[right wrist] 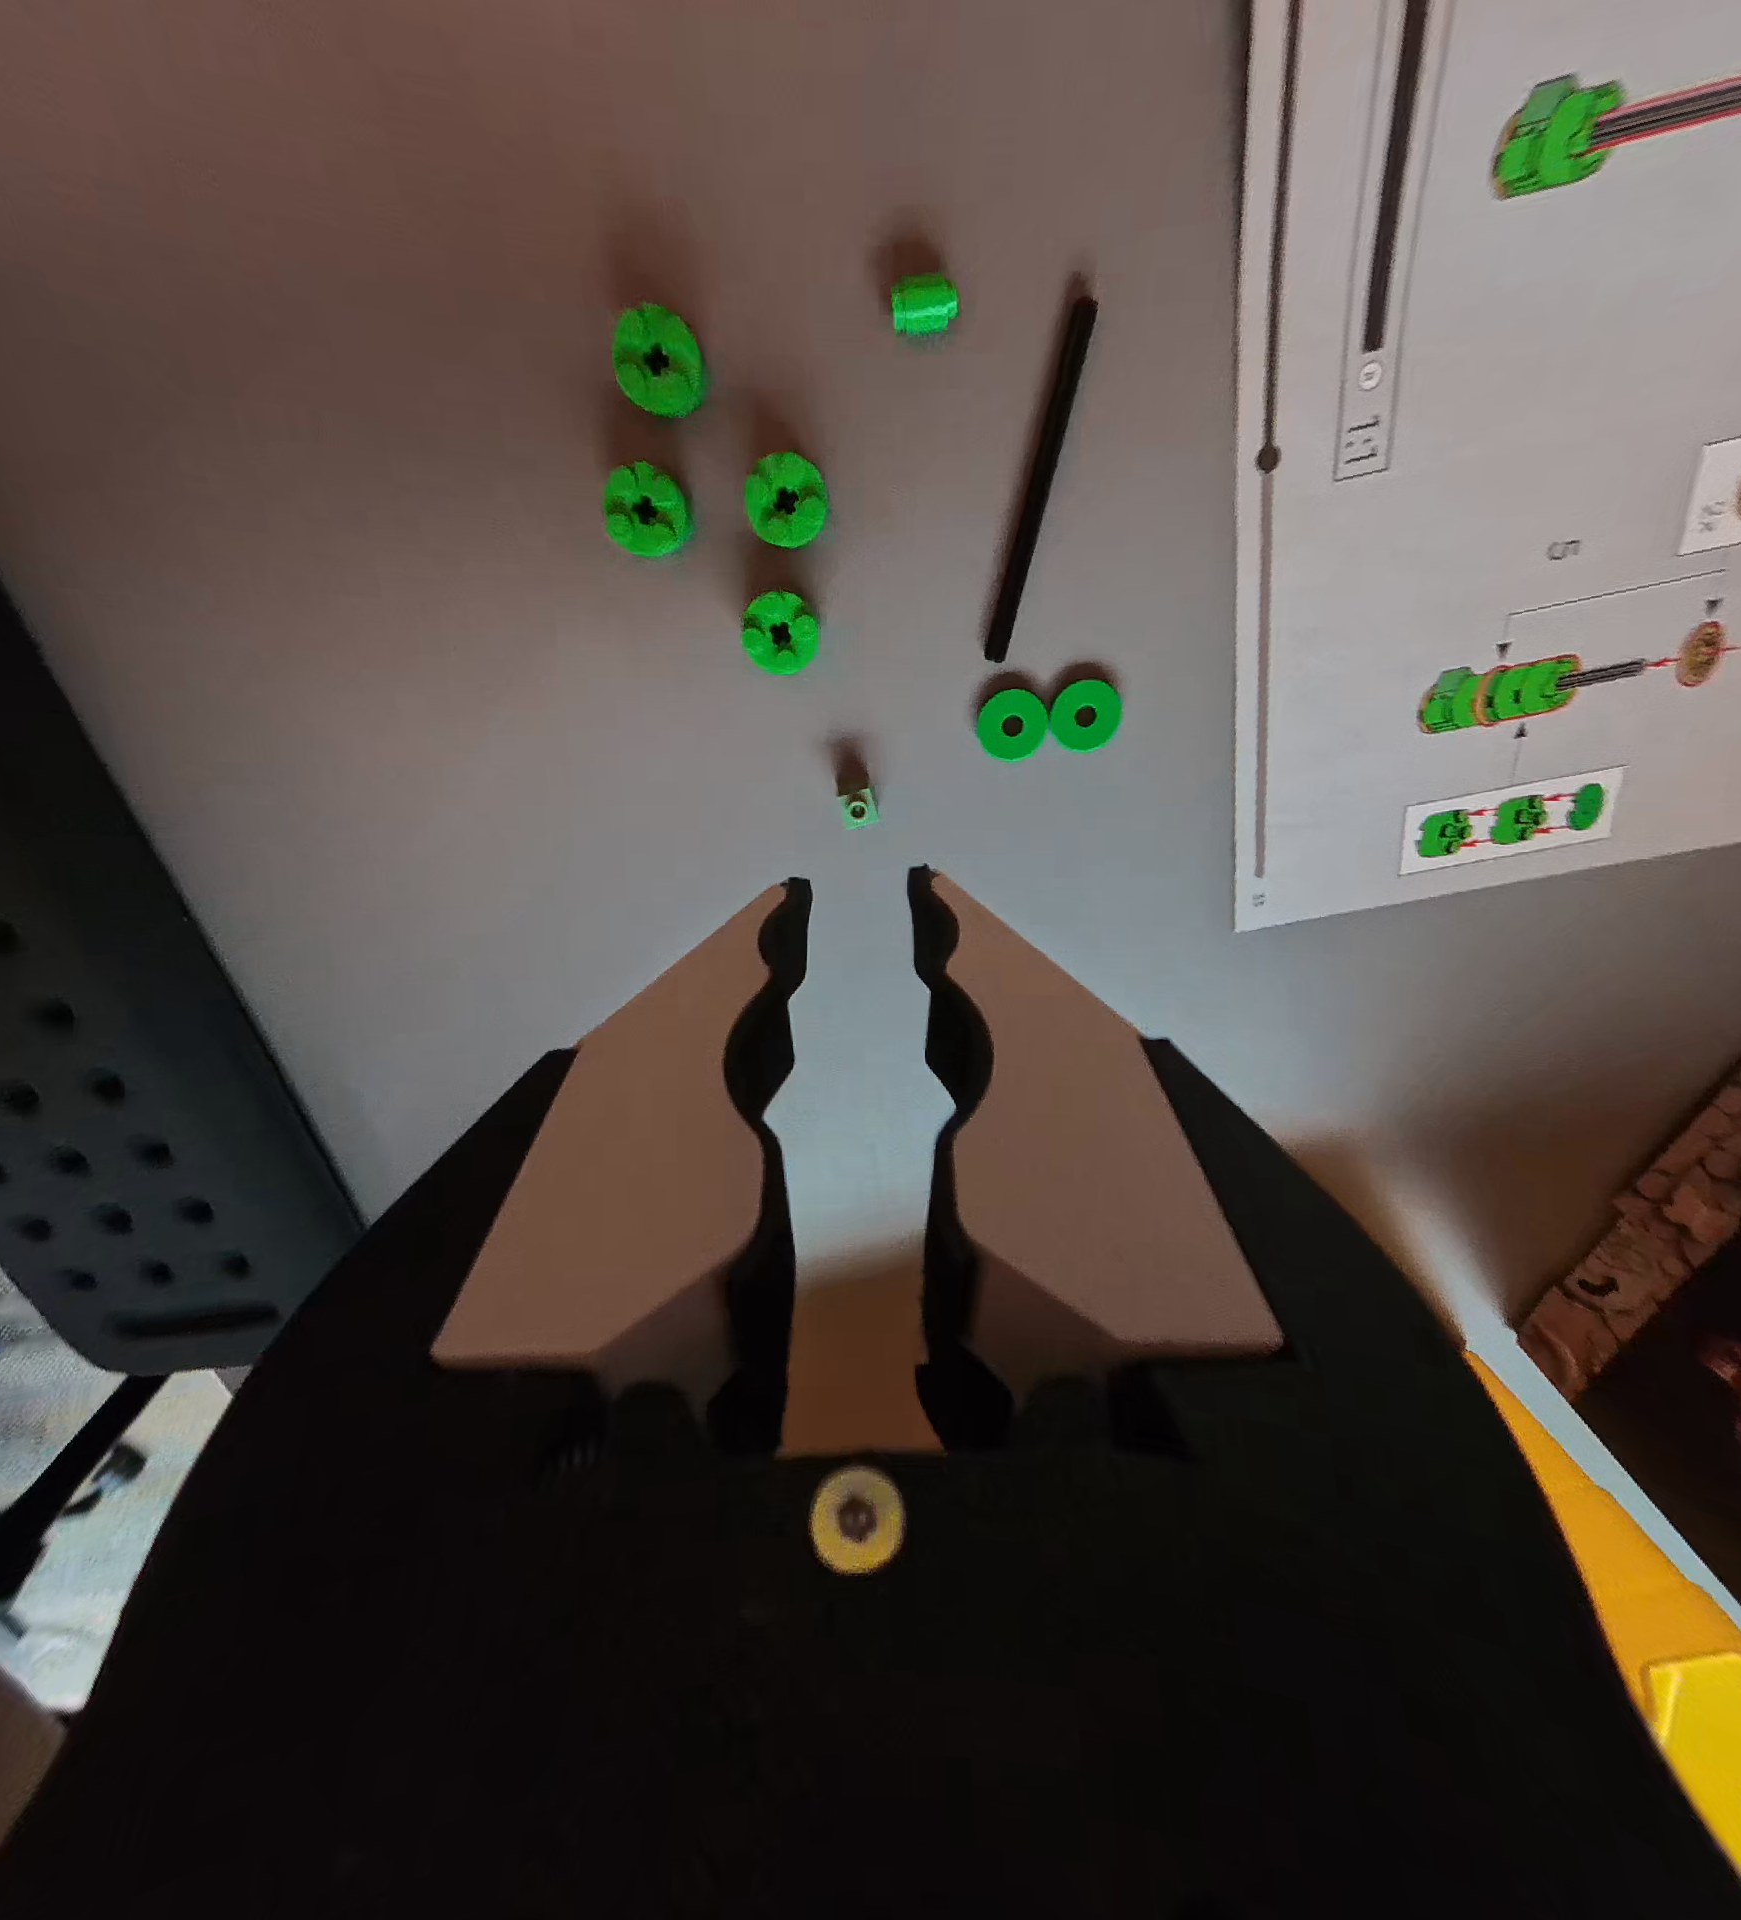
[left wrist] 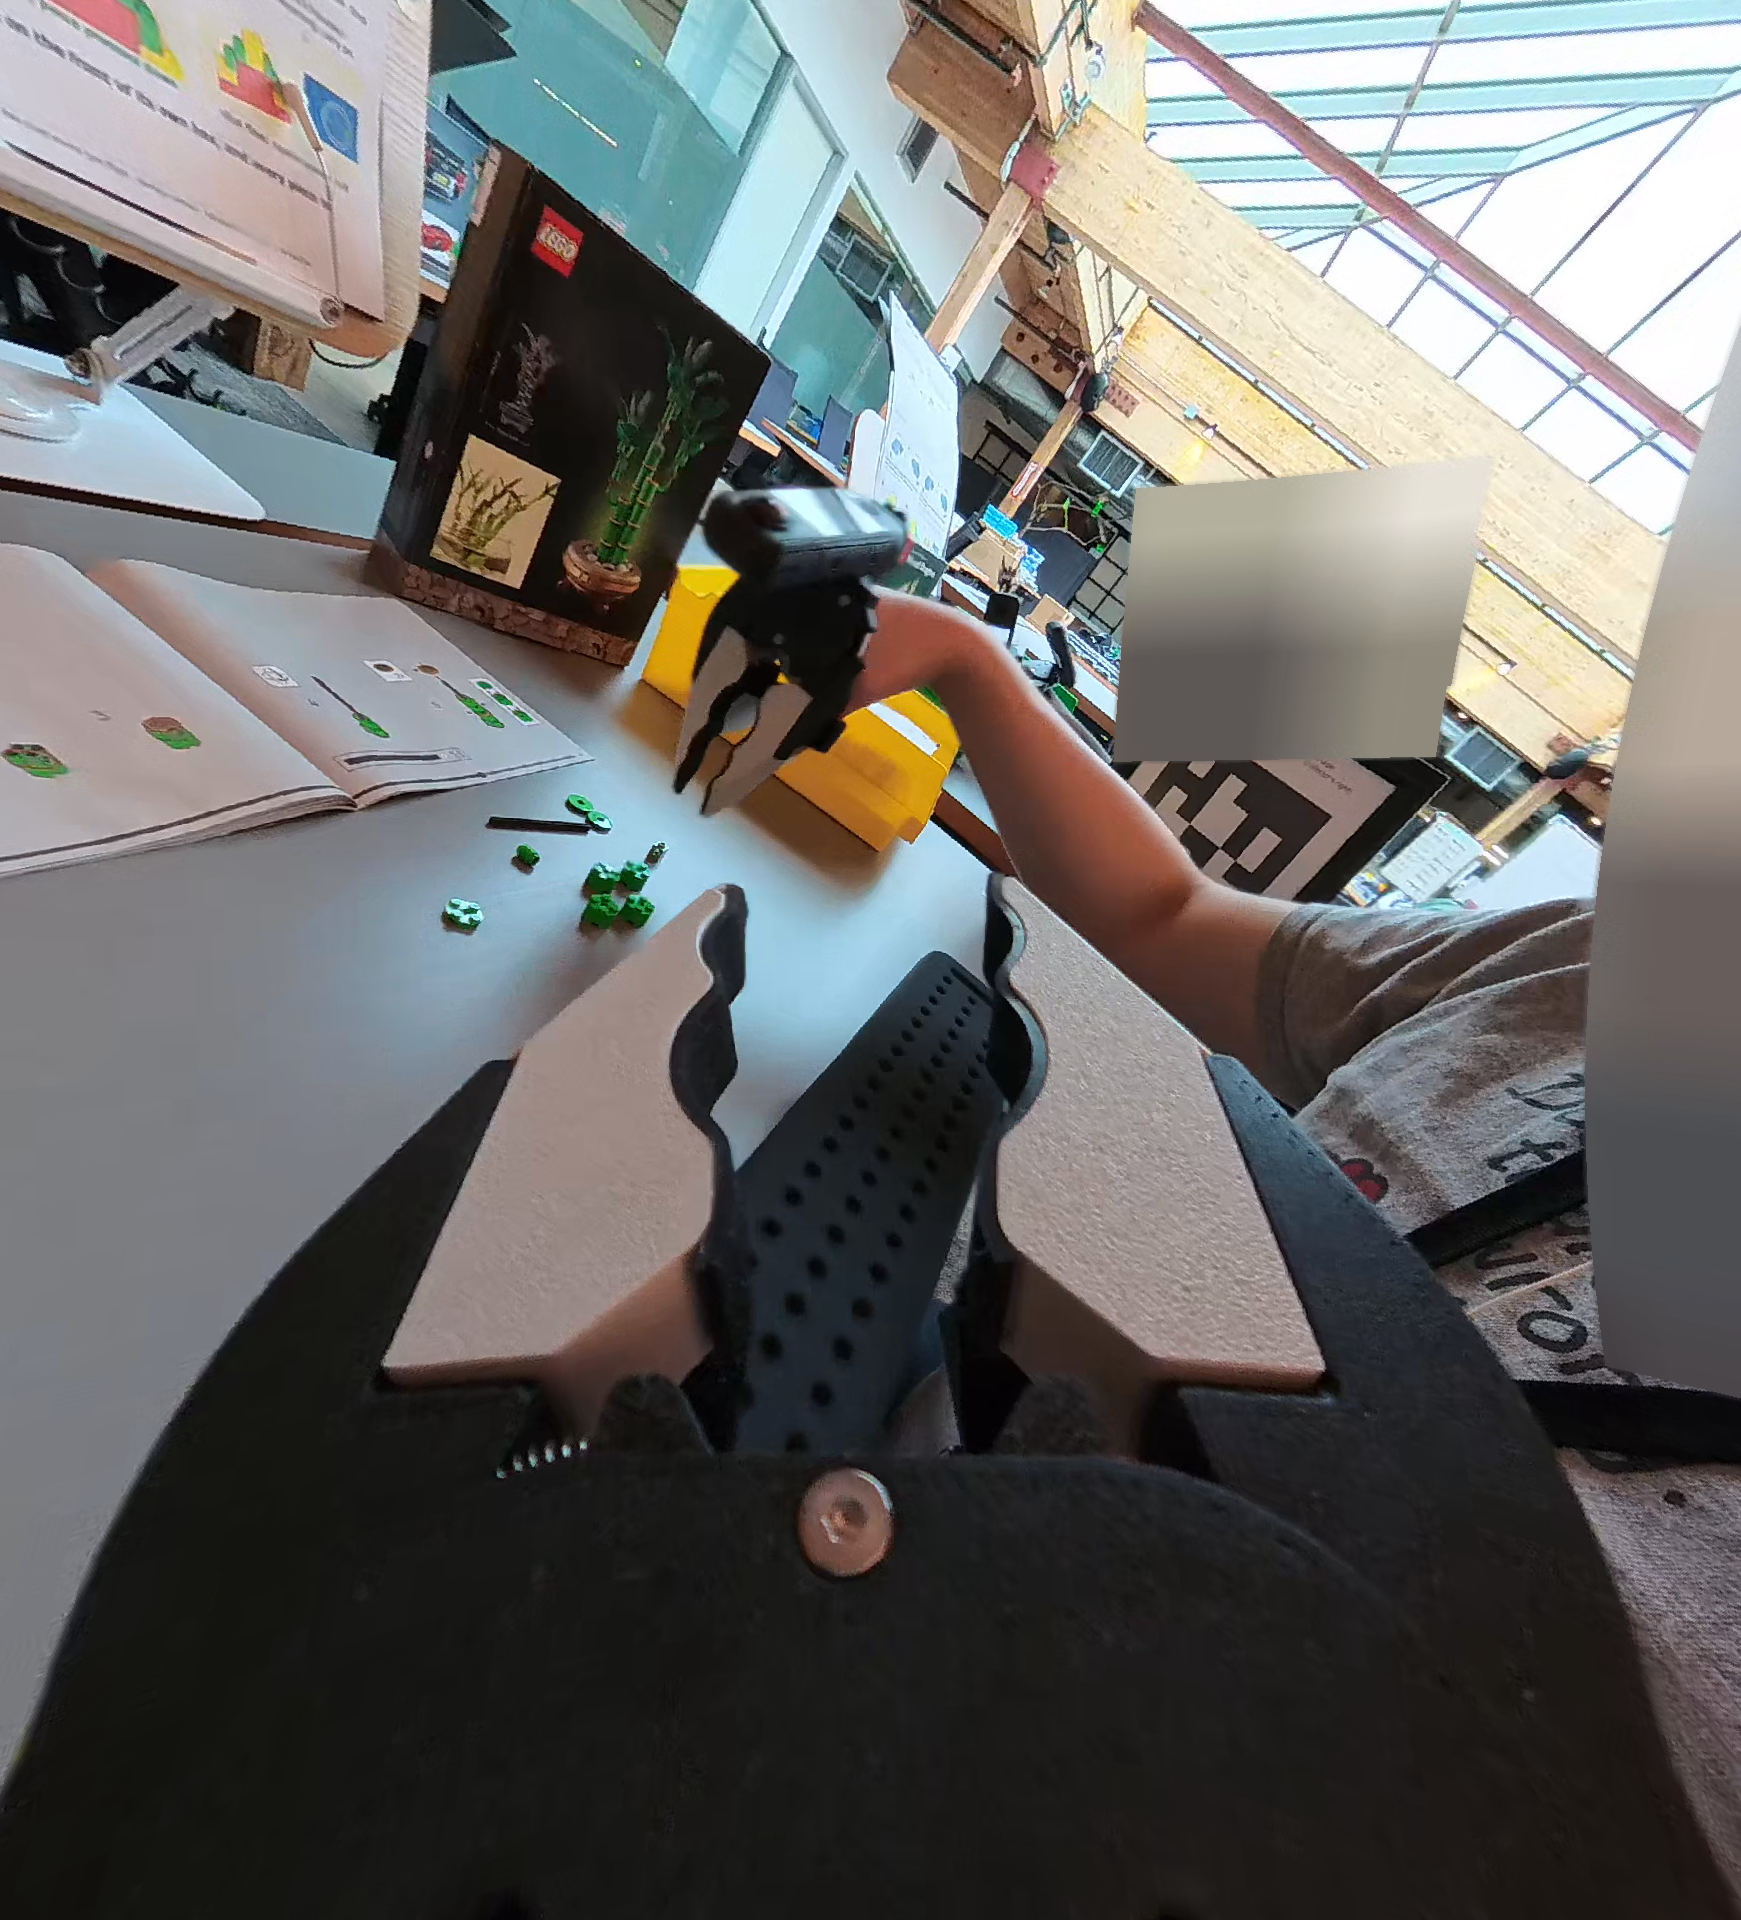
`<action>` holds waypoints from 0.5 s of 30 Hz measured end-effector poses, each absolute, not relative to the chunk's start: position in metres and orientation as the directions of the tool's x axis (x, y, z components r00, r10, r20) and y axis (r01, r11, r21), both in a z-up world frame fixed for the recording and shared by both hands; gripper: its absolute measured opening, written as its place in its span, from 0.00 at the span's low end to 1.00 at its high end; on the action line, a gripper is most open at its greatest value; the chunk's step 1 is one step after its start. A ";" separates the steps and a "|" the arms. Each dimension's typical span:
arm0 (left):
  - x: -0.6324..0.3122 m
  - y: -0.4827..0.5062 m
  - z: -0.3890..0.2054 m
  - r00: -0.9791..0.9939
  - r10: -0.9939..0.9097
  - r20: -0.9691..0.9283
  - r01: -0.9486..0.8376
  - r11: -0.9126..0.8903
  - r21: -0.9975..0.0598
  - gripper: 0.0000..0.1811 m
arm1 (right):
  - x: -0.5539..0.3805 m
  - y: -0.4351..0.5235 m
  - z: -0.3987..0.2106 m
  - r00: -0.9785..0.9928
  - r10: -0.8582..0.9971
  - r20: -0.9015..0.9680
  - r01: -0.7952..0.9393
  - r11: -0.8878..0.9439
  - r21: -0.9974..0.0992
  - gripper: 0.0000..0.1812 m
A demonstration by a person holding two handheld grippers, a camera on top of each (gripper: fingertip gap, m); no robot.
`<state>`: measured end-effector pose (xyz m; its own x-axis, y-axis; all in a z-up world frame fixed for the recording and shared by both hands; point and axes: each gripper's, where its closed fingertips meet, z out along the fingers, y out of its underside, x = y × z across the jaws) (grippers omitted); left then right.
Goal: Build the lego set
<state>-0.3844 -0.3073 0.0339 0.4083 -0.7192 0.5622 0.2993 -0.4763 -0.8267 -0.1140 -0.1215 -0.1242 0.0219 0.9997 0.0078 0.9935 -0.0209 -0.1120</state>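
The right tool (right wrist: 858,883) hangs over the grey counter (right wrist: 326,520), fingers spread and empty, just short of a small pale-green square brick (right wrist: 858,806). Beyond lie four round green bricks with cross holes (right wrist: 785,499), two flat green rings (right wrist: 1048,717) and a thin black axle rod (right wrist: 1037,478), beside the open instruction booklet (right wrist: 1531,468). The left tool (left wrist: 866,904) waits, spread and empty. The step looks like picking the first piece; next, the right tool should descend and pinch the small brick squarely.
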 end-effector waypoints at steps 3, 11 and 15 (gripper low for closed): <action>-0.402 -0.305 0.038 0.455 -0.705 0.543 0.312 -0.444 -0.840 0.25 | -0.128 -0.125 -0.099 0.032 0.997 0.075 0.964 -0.011 -0.265 0.11; -0.476 -0.306 0.051 0.667 -0.594 0.450 0.312 -0.325 -0.893 0.25 | -0.223 -0.165 -0.004 0.101 0.956 0.275 0.477 0.196 -0.857 0.10; -0.516 -0.313 0.055 0.763 -0.502 0.407 0.314 -0.263 -0.913 0.25 | -0.273 -0.189 0.020 0.171 0.943 0.287 0.214 0.248 -0.945 0.07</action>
<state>-0.5157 -0.3133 0.0553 0.7632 -0.5021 0.4067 0.3135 -0.2626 -0.9126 -0.2733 -0.1888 0.0199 0.1715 0.9426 0.2866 0.2144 0.2482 -0.9447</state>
